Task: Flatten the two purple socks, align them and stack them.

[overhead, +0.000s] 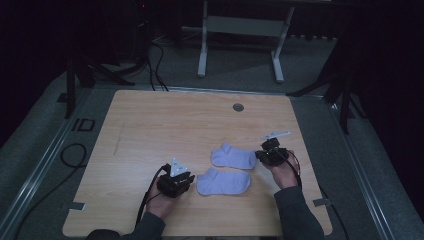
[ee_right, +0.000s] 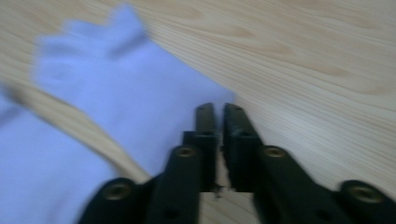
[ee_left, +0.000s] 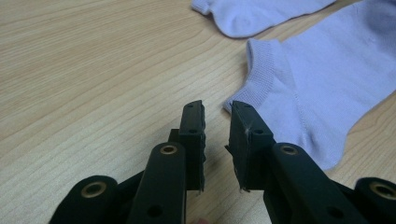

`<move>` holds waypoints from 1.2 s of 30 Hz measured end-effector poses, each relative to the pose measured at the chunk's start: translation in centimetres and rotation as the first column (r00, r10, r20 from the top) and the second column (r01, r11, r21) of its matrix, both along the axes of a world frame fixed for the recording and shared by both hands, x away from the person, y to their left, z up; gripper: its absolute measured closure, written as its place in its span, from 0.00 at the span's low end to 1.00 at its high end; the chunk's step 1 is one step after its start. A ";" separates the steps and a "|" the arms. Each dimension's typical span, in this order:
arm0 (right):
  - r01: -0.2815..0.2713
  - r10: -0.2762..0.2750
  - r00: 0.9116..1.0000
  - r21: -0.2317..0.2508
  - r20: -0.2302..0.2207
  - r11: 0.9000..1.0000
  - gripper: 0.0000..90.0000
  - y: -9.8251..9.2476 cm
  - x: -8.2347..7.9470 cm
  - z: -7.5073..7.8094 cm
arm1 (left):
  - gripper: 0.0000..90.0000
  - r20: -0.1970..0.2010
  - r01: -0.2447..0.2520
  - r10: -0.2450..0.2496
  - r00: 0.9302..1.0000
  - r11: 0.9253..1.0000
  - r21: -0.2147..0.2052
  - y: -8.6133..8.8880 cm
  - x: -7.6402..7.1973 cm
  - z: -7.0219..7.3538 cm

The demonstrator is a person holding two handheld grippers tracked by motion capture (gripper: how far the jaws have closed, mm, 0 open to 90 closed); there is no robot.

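Two lilac ankle socks lie flat and side by side on the wooden table (overhead: 150,125). The nearer sock (overhead: 223,182) (ee_left: 317,79) has its cuff corner just right of my left gripper (overhead: 188,180) (ee_left: 217,105), whose jaws stand a little apart with nothing between them. The farther sock (overhead: 233,157) (ee_left: 257,14) (ee_right: 116,93) ends under the tips of my right gripper (overhead: 259,155) (ee_right: 219,106). That view is blurred; its jaws show only a thin slit and grip nothing. The nearer sock (ee_right: 37,172) shows there at the lower left.
A round cable hole (overhead: 238,107) sits near the table's far edge. Both hands rest low near the front edge. Behind the table stand a white frame's legs (overhead: 202,60), black stands and loose cables (overhead: 75,155) on the grey floor.
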State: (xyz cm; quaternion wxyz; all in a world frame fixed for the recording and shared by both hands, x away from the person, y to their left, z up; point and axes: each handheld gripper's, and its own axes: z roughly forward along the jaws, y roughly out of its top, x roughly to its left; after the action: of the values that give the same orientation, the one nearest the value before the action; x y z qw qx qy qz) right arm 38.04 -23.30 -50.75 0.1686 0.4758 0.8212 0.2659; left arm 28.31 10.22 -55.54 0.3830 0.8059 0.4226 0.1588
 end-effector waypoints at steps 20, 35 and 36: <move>-0.269 0.269 0.961 -0.007 0.067 0.963 0.65 3.4 1.1 2.5 | 0.76 -0.044 0.006 -0.007 0.999 1.000 -0.013 -0.1 0.3 -0.2; -0.415 0.417 0.909 -0.070 0.005 0.907 0.62 6.9 3.0 0.7 | 0.74 -0.051 0.014 -0.014 0.999 1.000 -0.008 -0.2 0.3 -0.2; -0.419 0.420 0.908 -0.073 0.001 0.905 0.62 7.1 3.0 0.5 | 0.74 -0.051 0.014 -0.014 0.999 1.000 -0.008 -0.2 0.3 -0.2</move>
State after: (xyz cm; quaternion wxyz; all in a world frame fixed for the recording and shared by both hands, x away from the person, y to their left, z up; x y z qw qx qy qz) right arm 41.07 -16.25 -50.22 0.1310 0.2798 0.9118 0.2705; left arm 28.59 10.07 -55.75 0.3762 0.8113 0.4271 0.1337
